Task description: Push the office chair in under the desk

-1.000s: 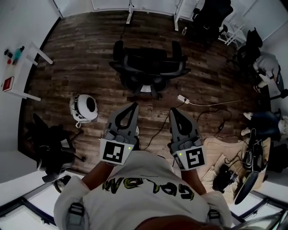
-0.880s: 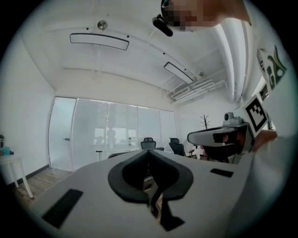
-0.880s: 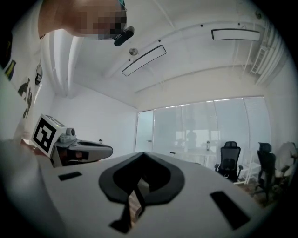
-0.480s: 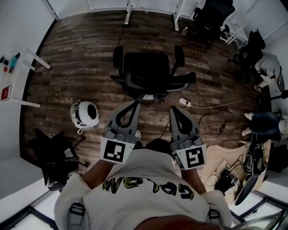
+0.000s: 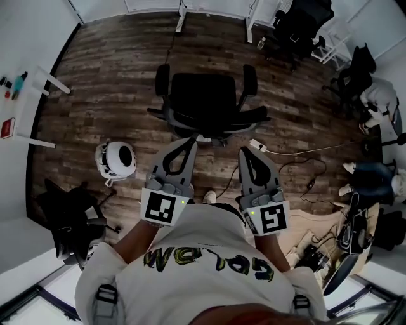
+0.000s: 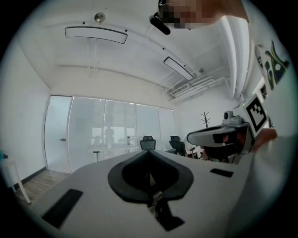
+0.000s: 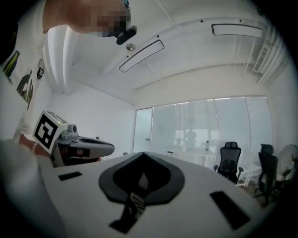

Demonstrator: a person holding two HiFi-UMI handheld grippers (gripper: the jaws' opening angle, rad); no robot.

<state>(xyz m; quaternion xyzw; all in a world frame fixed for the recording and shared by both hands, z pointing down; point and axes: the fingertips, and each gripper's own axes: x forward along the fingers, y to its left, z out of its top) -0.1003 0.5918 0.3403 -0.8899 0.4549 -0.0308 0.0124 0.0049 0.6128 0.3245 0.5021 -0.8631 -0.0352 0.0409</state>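
Both grippers are held side by side in front of the person's chest. The left gripper point(image 5: 189, 141) and right gripper point(image 5: 245, 152) each have their jaws pressed together with nothing between them. Their tips sit just short of the office chair point(image 5: 206, 101); contact cannot be told. The chair is black, with a curved backrest spanning left to right on the person's side. Its seat and two armrests point away towards the white desk legs point(image 5: 182, 19) at the far wall. It stands on dark wood floor point(image 5: 108, 82), out from the desk.
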